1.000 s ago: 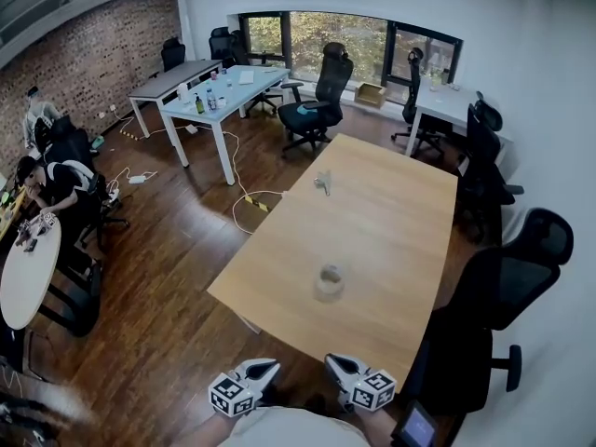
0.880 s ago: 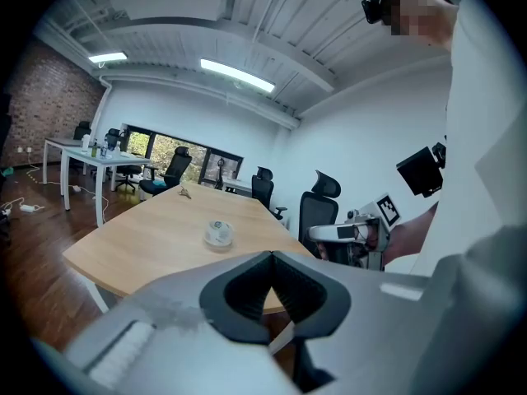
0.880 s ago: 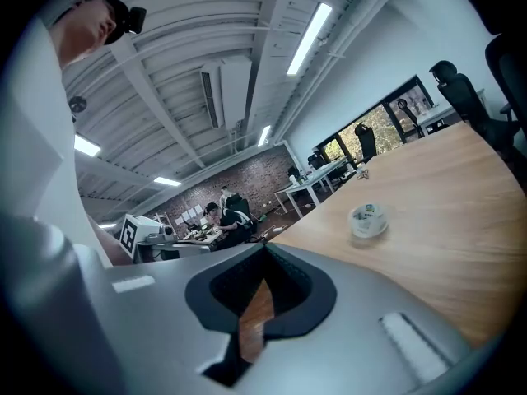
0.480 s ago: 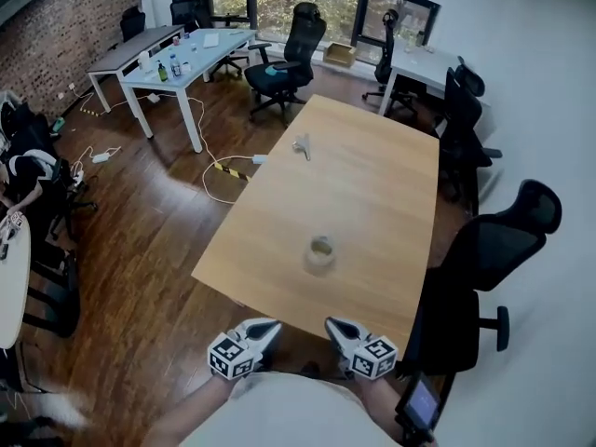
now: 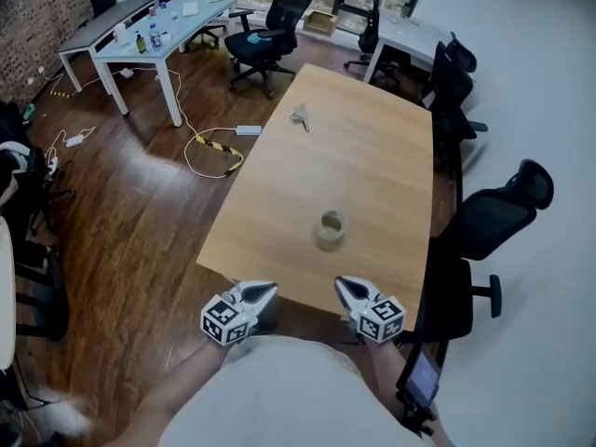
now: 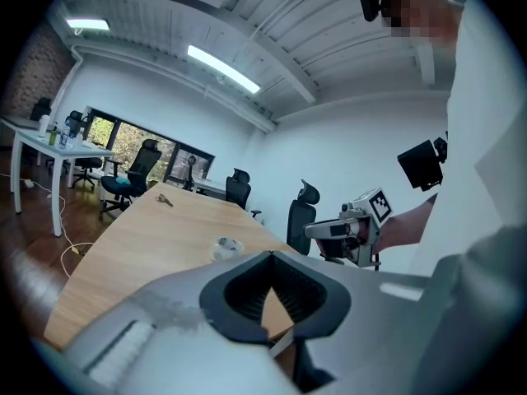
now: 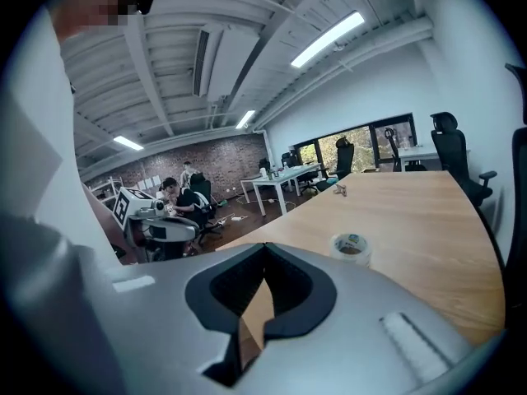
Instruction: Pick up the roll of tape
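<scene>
The roll of tape (image 5: pixel 331 229), pale and clear, lies flat on the long wooden table (image 5: pixel 382 166), toward its near end. Both grippers hover at the table's near edge, short of the roll and apart from it. My left gripper (image 5: pixel 264 290) is shut with nothing in it, to the roll's lower left. My right gripper (image 5: pixel 342 284) is also shut and empty, just below the roll. In the left gripper view the tape (image 6: pixel 226 246) lies beyond the shut left gripper (image 6: pixel 270 255). The right gripper view shows the tape (image 7: pixel 352 247) ahead and right of the right gripper (image 7: pixel 263 247).
A bunch of keys (image 5: pixel 299 116) lies at the table's far end. Black office chairs (image 5: pixel 494 217) stand along its right side. White desks (image 5: pixel 140 40) and a floor cable (image 5: pixel 216 147) are to the left. A seated person (image 7: pixel 177 194) is across the room.
The view has closed in on the table and the tape now sits nearer. Both grippers have moved forward to the table's near edge, still shut.
</scene>
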`<state>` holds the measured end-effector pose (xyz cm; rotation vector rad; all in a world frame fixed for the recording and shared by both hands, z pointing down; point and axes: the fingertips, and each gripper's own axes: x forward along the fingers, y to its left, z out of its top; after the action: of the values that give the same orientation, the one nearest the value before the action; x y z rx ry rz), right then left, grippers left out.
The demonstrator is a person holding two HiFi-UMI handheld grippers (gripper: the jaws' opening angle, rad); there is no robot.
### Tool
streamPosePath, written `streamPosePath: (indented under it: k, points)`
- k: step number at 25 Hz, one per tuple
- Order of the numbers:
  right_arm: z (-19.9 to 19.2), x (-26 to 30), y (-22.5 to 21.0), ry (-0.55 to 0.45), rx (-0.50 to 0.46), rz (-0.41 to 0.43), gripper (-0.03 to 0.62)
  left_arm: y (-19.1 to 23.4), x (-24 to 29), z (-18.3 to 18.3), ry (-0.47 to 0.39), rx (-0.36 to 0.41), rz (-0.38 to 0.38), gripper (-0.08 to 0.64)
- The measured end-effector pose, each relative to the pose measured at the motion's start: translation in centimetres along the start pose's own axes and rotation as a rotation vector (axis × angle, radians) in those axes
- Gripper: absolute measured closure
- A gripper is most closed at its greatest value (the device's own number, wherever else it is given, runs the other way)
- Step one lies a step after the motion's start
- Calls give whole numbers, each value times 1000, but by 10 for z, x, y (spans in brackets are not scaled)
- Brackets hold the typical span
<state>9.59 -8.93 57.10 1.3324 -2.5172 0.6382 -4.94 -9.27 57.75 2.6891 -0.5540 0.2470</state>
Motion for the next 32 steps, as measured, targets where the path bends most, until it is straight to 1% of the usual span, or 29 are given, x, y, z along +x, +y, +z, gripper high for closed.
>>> streamPosePath:
  k: [5,8,12,16,21,26,29,32]
  points:
    - [11,21,9,57,-74,-55,585,16,-21,5,-7,-8,-46,555]
    - [9,32,9,107,-115,-78,584,24,-26,5,-11,-16,-60,555]
    - [-1,43,-4,186,-140,-114,584,32,-27,6,-26,-35,-65,555]
    - [-14,52,-24,279,-198,-168,584,37,-29,2,-12,-54,-64,555]
    - [-24,62,-51,346,-219,-175,584,47,-32,1,-2,-73,-27,555]
    - [-27,72,-89,430,-284,-185,580,54,-20,2,0,-90,7,555]
    - [-30,81,-107,482,-325,-168,548,59,-10,4,-5,-105,37,555]
    - [-33,93,-122,531,-360,-135,536,62,-1,8,-13,-117,60,555]
